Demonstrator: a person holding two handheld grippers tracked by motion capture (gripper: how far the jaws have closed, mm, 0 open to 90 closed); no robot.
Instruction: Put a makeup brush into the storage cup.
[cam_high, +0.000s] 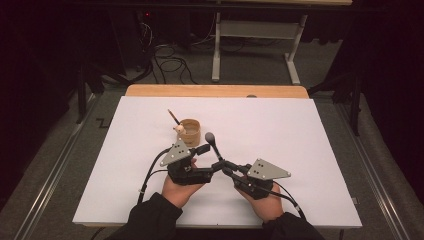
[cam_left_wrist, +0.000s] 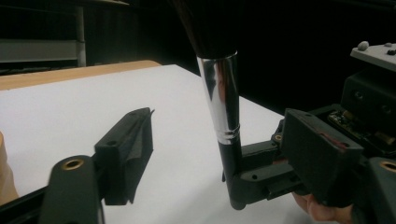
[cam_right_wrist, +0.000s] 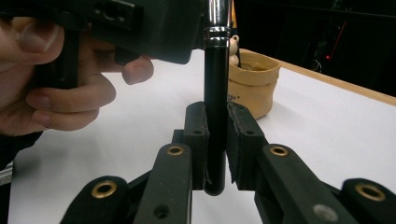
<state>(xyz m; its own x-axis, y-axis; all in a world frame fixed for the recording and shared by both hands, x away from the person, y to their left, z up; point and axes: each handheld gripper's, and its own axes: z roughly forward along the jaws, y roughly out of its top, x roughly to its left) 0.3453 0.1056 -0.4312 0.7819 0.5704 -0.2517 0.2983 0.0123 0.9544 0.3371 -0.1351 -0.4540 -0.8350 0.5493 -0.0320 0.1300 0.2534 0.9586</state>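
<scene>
My right gripper (cam_right_wrist: 215, 135) clamps the round black handle of a makeup brush (cam_right_wrist: 215, 116), its two padded jaws pressed flat against either side; the handle's rounded butt hangs just below the pads. The brush stands nearly upright above the white table (cam_high: 300, 150), between my two hands. Above the matte handle sits a polished metal collar (cam_left_wrist: 222, 93), tapered and mirror-bright, and above that a dark bristle head (cam_high: 210, 136), cut off at the top edge in my left gripper view. My left gripper (cam_left_wrist: 187, 140) stands open around the collar: one blocky black jaw lies well to one side of it, the other jaw is hard to tell apart from the right gripper's body behind the brush. No earlier contact can be read; its pads do not press the brush. Farther back, a squat tan cup (cam_high: 190, 130) with a soft rolled rim holds a thin stick (cam_high: 173, 116) and a small pale figure (cam_high: 178, 129), too small to make out.
</scene>
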